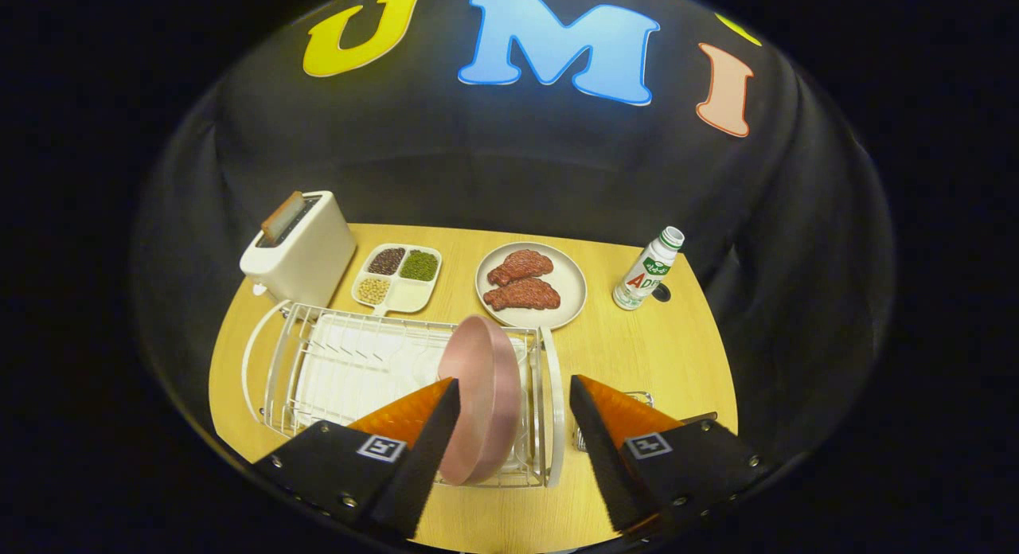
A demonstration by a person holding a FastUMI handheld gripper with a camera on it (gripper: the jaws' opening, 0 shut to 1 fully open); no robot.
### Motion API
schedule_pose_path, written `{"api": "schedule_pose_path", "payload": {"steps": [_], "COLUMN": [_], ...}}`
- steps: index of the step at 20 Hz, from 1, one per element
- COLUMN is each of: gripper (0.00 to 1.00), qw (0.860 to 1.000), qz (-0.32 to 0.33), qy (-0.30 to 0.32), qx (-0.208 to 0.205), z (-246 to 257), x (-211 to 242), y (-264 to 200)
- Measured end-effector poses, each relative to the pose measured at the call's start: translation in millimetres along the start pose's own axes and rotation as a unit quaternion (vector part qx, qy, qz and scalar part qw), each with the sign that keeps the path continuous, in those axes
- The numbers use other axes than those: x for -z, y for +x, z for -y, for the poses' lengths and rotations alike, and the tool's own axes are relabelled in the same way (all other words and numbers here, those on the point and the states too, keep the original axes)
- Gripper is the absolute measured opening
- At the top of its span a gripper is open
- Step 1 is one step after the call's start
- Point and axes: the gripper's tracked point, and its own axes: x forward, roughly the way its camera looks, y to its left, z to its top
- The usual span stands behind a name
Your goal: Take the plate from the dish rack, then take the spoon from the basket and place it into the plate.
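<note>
Pink and matte, the plate (pixel 482 399) stands on edge at the right end of the white wire dish rack (pixel 350 371), low in the frame's centre. The gripper (pixel 514 399) has its fingers spread wide, holding nothing; the plate's rim sits between them, nearer the left finger. A wire basket (pixel 637 397) peeks out behind the right finger.

Basket (pixel 629 403) mostly hidden behind the right finger, only a bit of wire rim showing; contents can't be told. Pink plate (pixel 482 399) lower edge covered by the left finger of the spread-apart gripper (pixel 515 391). Dish rack (pixel 350 371) near corner cut off. Bottle (pixel 646 271) label too small to read.
</note>
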Motion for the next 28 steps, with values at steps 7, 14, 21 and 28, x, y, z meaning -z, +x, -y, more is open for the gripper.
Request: {"api": "schedule_pose_path", "payload": {"steps": [7, 14, 21, 28], "gripper": [0.60, 0.10, 0.09, 0.09], "qw": [0.994, 0.987, 0.975, 0.976], "qz": [-0.052, -0.069, -0.069, -0.055], "qy": [-0.005, 0.003, -0.069, -0.031], "qx": [0.093, 0.147, 0.200, 0.208], "z": [13.4, 0.3, -15.0, 11.3], "x": [17.4, 19.0, -6.6, -26.8], "y": [31.8, 29.4, 14.1, -8.2]}}
